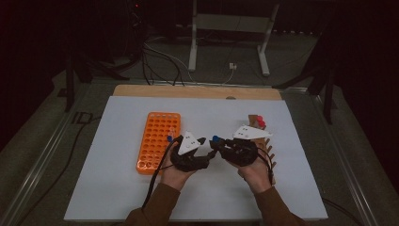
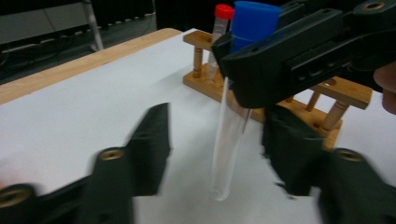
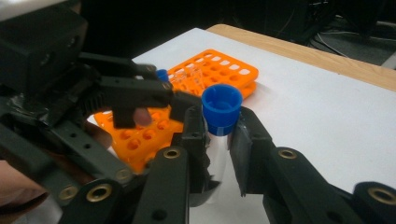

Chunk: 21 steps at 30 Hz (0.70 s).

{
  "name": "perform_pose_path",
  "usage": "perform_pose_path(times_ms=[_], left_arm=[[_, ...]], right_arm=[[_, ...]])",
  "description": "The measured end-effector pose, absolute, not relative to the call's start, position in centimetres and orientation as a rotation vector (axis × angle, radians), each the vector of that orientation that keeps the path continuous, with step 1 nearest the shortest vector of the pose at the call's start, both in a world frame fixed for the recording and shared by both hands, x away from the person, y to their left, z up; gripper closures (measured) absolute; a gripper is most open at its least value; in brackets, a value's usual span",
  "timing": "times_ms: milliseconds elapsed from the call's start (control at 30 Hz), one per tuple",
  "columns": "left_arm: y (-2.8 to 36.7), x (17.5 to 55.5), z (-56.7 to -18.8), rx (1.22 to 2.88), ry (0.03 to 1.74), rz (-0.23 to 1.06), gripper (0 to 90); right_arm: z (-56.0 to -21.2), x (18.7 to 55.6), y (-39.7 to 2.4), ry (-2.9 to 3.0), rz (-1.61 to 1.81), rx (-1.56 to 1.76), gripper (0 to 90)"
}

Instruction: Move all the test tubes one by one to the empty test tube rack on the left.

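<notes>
A clear test tube (image 2: 229, 144) with a blue cap (image 3: 221, 108) hangs upright above the white sheet (image 1: 117, 188). My right gripper (image 3: 219, 140) is shut on it just below the cap. My left gripper (image 2: 212, 154) faces it from the left, and the tube's lower part stands between its jaws with a gap on each side. In the high view both grippers meet at the middle of the table, the left gripper (image 1: 203, 141) tip to tip with the right gripper (image 1: 214, 141).
An orange tube rack (image 1: 158, 141) lies to the left and holds another blue-capped tube (image 3: 162, 73). A wooden rack (image 2: 345, 93) with a red-capped tube (image 2: 223, 14) stands to the right, behind my right hand. A wooden board (image 1: 197, 92) borders the sheet's far edge.
</notes>
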<state>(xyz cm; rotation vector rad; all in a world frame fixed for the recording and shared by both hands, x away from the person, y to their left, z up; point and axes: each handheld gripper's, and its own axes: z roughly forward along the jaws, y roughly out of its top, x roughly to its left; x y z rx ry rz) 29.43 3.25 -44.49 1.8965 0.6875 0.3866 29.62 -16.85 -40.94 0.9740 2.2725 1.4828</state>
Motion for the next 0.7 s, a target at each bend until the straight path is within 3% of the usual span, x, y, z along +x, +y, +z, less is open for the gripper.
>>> perform_pose_path(times_ms=[233,433,700], left_arm=[[3.3,29.3,-44.6,1.902,0.642,0.359,74.9],[3.3,29.2,-44.6,1.915,0.632,0.367,77.6],[4.7,29.3,-44.6,1.891,0.682,0.386,77.6]], right_arm=[[-41.0,29.5,-16.6,2.286,1.484,0.961,77.0],[-41.1,29.5,-16.7,2.292,1.492,0.963,74.9],[-40.8,29.3,-18.1,2.219,1.554,0.964,35.5]])
